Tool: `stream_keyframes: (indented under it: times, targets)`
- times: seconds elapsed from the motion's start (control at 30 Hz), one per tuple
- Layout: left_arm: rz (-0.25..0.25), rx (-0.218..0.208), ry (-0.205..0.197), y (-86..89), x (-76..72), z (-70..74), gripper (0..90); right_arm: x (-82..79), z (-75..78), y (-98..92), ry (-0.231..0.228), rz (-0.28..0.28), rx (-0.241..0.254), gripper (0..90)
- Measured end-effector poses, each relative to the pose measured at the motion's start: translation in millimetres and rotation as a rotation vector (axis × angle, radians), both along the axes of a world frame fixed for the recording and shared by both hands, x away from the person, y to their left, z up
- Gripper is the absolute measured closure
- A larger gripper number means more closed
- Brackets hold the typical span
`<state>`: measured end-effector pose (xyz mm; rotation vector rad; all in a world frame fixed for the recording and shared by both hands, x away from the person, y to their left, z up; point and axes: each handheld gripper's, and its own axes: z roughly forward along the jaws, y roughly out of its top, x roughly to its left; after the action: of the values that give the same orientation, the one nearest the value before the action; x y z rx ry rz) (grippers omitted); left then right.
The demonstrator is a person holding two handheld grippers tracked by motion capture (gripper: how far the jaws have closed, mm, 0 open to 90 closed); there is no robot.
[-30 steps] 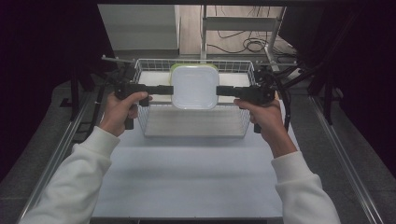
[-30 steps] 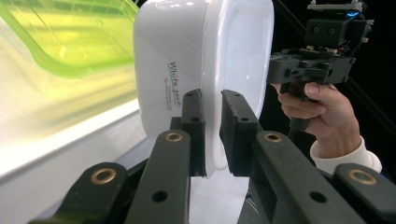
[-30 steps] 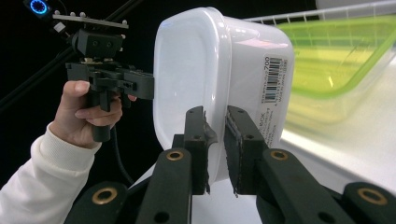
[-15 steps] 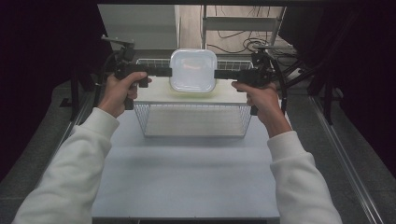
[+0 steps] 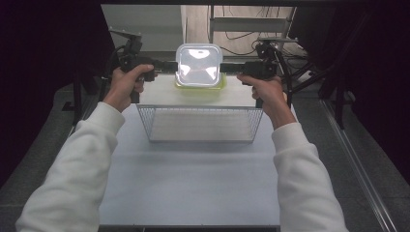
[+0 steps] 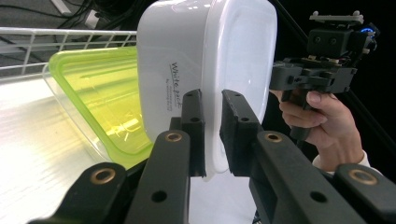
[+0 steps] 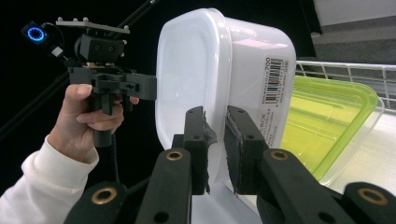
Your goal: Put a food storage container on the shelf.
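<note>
White lidded container [image 5: 198, 64] held in the air between both grippers, above a yellow-green container [image 5: 200, 86] beyond the wire basket [image 5: 200, 122]. Left gripper [image 6: 212, 133] and right gripper [image 7: 215, 149] jaws were clenched on opposite lid rims. The thin, smooth plastic probably felt light, stiff yet slippery; the protruding rim offered the surest hold.

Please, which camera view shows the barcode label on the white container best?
The right gripper view: the barcode label faces that camera on the side wall of the white container, close and sharp. The left gripper view shows the opposite wall, with printed lettering. The high view looks down on the lid, so the walls are hidden.
</note>
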<state>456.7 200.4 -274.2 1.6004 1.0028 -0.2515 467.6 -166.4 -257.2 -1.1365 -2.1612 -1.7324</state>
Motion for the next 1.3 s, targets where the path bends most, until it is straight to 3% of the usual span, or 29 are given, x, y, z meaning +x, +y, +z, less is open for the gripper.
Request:
stream_keyframes:
  times: [0.53,0.87,1.3]
  targets:
    - [0.003,-0.007,0.04,0.1,17.0,-10.3,80.5,20.8,-11.8,0.7,0.06,-0.013,0.007,78.7]
    - [0.005,-0.059,0.074,1.4,24.2,-13.4,80.7,29.4,-15.4,-0.7,0.087,-0.024,0.024,77.0]
    - [0.014,-0.153,0.16,5.0,38.7,-20.1,79.2,44.7,-17.3,1.0,0.141,-0.049,0.056,73.9]
